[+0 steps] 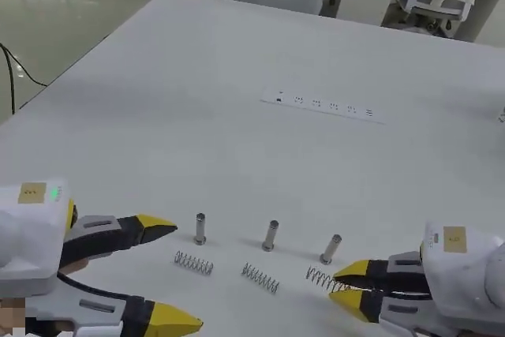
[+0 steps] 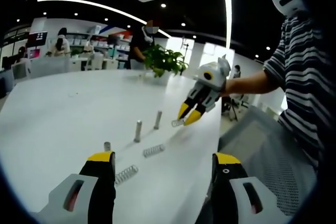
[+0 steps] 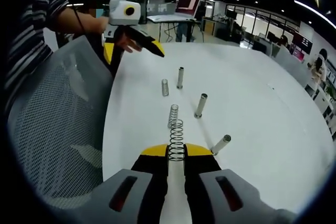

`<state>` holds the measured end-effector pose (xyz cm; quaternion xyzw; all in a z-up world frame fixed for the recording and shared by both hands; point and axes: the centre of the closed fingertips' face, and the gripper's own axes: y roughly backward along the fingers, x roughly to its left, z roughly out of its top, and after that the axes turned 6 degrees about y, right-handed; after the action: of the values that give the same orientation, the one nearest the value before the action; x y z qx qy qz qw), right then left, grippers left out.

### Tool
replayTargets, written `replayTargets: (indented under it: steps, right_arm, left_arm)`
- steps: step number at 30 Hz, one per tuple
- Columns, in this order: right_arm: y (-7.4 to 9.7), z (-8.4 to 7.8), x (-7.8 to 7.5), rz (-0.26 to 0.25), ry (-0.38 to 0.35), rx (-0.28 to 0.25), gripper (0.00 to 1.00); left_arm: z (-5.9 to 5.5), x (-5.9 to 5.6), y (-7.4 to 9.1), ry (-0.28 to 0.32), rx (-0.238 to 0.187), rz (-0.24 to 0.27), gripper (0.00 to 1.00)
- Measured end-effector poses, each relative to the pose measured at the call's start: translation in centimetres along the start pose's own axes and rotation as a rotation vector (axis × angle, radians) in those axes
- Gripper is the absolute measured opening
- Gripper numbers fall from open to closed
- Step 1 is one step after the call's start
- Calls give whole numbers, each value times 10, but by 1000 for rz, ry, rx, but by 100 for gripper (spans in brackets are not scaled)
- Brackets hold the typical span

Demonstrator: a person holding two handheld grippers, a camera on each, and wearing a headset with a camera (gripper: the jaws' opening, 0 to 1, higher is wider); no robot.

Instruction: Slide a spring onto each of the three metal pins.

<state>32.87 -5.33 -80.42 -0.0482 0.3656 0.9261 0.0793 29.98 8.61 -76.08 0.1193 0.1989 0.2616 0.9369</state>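
Head view: all three pins (image 1: 271, 236) bare, nothing done yet. My right gripper (image 1: 335, 283) pinches the spring (image 1: 318, 275) beside the right-end pin (image 1: 331, 249); left gripper (image 1: 188, 275) wide open, empty.

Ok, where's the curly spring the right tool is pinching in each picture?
Head view: the thin coiled metal spring is low right, at the right tool.
Left gripper view: the spring is mid-picture, at the right tool reaching in.
Right gripper view: the spring is low centre, sticking out between the jaws.
Shared landmark: the short silver metal pin beside it.
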Motion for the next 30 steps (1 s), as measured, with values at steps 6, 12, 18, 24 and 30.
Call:
replayTargets:
  steps: [6, 12, 18, 24, 30]
  right_arm:
    - [2, 5, 4, 17, 36, -13, 8]
    - [2, 8, 8, 37, 76, -18, 8]
    - [2, 14, 11, 51, 120, -38, 8]
    - [2, 18, 17, 74, 168, -46, 8]
    - [0, 20, 19, 86, 180, -45, 8]
  left_arm:
    - [2, -3, -10, -17, 6, -37, 64]
    - [3, -10, -27, -33, 19, -93, 56]
    - [1, -18, -41, -60, 33, -134, 49]
    - [-5, -24, -53, -91, 62, -169, 42]
    - [1, -31, -66, -100, 43, -194, 35]
